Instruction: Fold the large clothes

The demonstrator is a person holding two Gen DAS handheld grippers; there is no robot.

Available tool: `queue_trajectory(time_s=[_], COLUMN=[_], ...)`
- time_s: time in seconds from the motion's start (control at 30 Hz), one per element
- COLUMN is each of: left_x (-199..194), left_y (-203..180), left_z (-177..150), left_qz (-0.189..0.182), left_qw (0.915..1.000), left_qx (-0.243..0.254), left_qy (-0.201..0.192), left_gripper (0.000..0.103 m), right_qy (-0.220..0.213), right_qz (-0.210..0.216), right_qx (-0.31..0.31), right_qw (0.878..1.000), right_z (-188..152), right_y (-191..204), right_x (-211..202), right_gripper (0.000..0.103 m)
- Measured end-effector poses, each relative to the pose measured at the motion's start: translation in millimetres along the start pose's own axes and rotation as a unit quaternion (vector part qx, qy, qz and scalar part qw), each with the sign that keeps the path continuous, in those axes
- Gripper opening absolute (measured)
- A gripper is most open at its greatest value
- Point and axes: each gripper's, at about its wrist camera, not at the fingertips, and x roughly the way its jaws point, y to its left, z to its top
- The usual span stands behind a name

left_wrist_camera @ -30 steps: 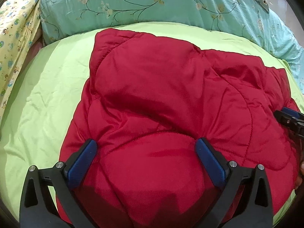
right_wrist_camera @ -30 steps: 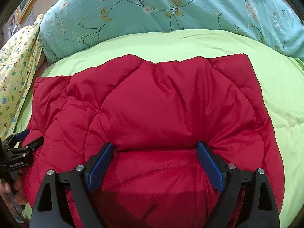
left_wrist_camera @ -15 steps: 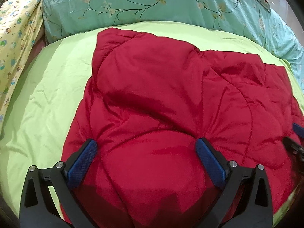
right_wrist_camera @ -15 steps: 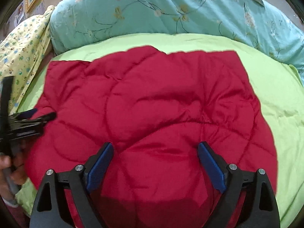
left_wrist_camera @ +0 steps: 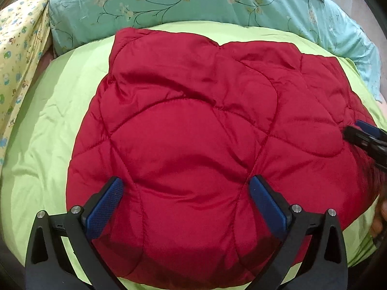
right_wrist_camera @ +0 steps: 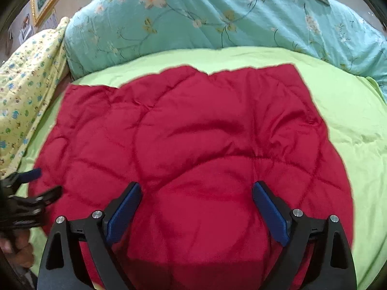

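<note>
At the far left a yellow printed blanket (left_wrist_camera: 17, 55) hangs along the edge of the bed, beside the teal floral quilt (left_wrist_camera: 193, 2) bunched across the head. My left tongs (left_wrist_camera: 185, 193) stand spread wide over the near left part of the red quilted garment (left_wrist_camera: 193, 130), gripping nothing. The garment lies flat and puffy in the middle of the lime green bedsheet (left_wrist_camera: 48, 125), its far edge just short of the teal quilt. Sheet shows on both sides of it. My right tongs (right_wrist_camera: 197, 198) are also spread wide above the garment's near right part, empty, blue pads (right_wrist_camera: 268, 210) apart over the red cloth. From the right wrist view, my left hand (right_wrist_camera: 18, 249) shows at the left edge.
</note>
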Motion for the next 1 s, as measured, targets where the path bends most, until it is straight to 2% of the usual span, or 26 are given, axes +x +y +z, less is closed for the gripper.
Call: queue_trajectory(time_s=[0.13, 0.23, 0.4, 0.5, 0.73, 0.93, 1.0], left_x=[0, -1, -10, -21, -9, -8, -8], left_y=[0, -2, -2, 2, -2, -4, -5], left_z=[-1, -3, -9, -13, -18, -20, -20], left_qz=[0.007, 0.008, 0.003, -0.006, -0.006, 0.0, 0.002], left_qw=[1.0, 0.9999, 1.0, 1.0, 1.0, 1.0, 0.9999], left_qx=[0.003, 0.004, 0.004, 0.0, 0.004, 0.005, 0.006], left_qy=[-0.004, -0.008, -0.004, -0.006, -0.004, -0.007, -0.008], left_gripper=[0.103, 0.103, 0.103, 0.103, 0.103, 0.103, 0.103], right_qy=[0.004, 0.034, 0.038, 0.034, 0.033, -0.011, -0.002], right_qz=[-0.002, -0.022, -0.013, -0.016, -0.021, -0.02, -0.033], right_qx=[-0.03, -0.049, -0.052, -0.054, -0.054, -0.05, -0.052], right_qw=[1.0, 0.998, 0.998, 0.998, 0.998, 0.998, 0.998], right_z=[-13, -27, -31, -33, -35, -25, -24], right_y=[10, 10, 4, 5, 9, 18, 16], right_x=[-20, -4, 9, 9, 6, -21, -14], right_gripper=[0.093, 0.094, 0.096, 0.096, 0.098, 0.094, 0.094])
